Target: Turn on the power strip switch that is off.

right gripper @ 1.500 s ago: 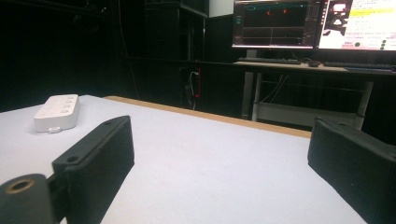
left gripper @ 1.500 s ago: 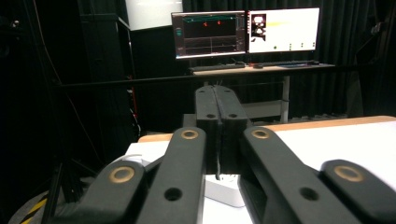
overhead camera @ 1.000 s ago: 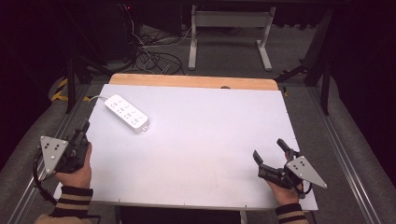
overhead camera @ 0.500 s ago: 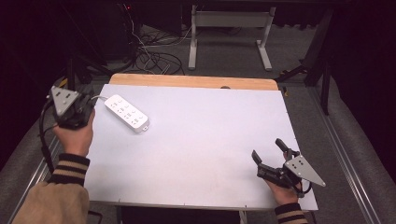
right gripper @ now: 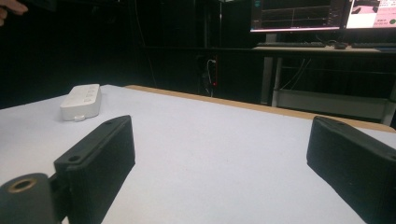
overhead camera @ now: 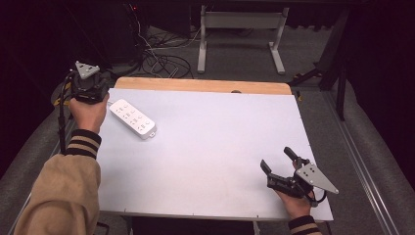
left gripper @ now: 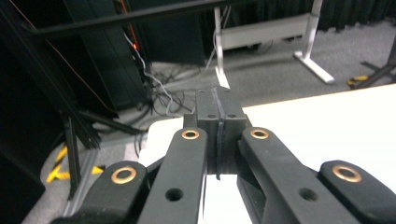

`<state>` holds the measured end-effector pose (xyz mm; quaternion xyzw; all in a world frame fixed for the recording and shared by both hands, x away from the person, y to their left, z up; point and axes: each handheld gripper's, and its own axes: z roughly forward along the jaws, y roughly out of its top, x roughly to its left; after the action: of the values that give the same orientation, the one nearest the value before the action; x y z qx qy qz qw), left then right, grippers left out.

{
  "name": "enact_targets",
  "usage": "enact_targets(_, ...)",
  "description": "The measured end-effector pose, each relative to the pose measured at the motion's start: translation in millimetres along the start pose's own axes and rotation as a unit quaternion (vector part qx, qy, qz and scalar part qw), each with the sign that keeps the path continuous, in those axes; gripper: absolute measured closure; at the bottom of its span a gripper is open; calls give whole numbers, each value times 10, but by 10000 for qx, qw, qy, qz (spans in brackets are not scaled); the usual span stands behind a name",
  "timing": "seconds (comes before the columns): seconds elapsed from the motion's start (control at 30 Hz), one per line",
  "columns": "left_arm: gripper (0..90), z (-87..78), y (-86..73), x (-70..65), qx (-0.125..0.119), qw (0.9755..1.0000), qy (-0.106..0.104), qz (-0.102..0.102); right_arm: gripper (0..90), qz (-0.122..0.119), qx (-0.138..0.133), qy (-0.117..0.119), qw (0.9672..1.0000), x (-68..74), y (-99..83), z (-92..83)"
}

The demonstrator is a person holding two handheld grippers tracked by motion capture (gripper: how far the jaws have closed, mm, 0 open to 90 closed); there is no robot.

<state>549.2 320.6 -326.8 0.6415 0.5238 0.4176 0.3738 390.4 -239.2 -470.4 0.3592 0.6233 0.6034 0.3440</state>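
Note:
A white power strip [overhead camera: 132,118] lies flat at the far left of the white table [overhead camera: 210,147]; in the right gripper view the power strip [right gripper: 81,101] sits far off on the left. A hand holds my left gripper [overhead camera: 93,82] raised over the table's far left corner, just left of the strip. In its own view the left gripper [left gripper: 218,126] is shut, pads pressed together with nothing between them. My right gripper [overhead camera: 276,158] rests low near the front right edge, open; its own view has the right gripper [right gripper: 219,158] with both jaws far apart over bare table.
A wooden strip [overhead camera: 195,85] runs along the table's far edge. Beyond it are floor cables [overhead camera: 161,61] and a metal desk frame [overhead camera: 240,34]. Monitors [right gripper: 322,14] glow on a desk behind the table. A striped sleeve [overhead camera: 80,142] crosses the left edge.
The left hand has carried its gripper from the front left edge up to the far left corner beside the power strip. The right gripper has stayed in place.

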Motion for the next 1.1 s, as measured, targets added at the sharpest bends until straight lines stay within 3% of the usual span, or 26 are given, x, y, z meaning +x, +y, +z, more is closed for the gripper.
enact_targets(0.3,900,117,-53,-2,389,9991,-124,58,86,43,46,-52,10000,2,5,16)
enact_targets(0.5,900,278,-118,36,854,9958,-314,72,87,64,51,-53,10000,5,6,20)
enact_targets(0.67,900,425,-169,43,1058,9936,-388,42,89,95,58,-53,9999,6,6,21)
enact_targets(0.83,900,705,-266,63,1521,9874,-441,-53,89,65,113,-31,9999,14,-7,15)
enact_targets(0.87,900,762,-292,75,1635,9856,-426,-84,89,65,113,-31,9999,14,-7,15)
enact_targets(0.9,900,861,-341,99,1879,9814,-375,-104,89,43,116,-32,9999,12,-9,8)
enact_targets(0.93,900,900,-365,108,1987,9793,-364,-108,89,45,126,-42,9999,12,-10,4)
enact_targets(0.97,900,937,-389,118,2070,9777,-350,-104,89,24,126,-39,9999,10,-12,2)
enact_targets(1.0,900,937,-389,118,2070,9777,-350,-104,89,24,126,-39,9999,10,-12,2)
enact_targets(1.1,900,1035,-455,151,2363,9710,-355,-103,89,-20,170,-35,9998,17,-25,9)
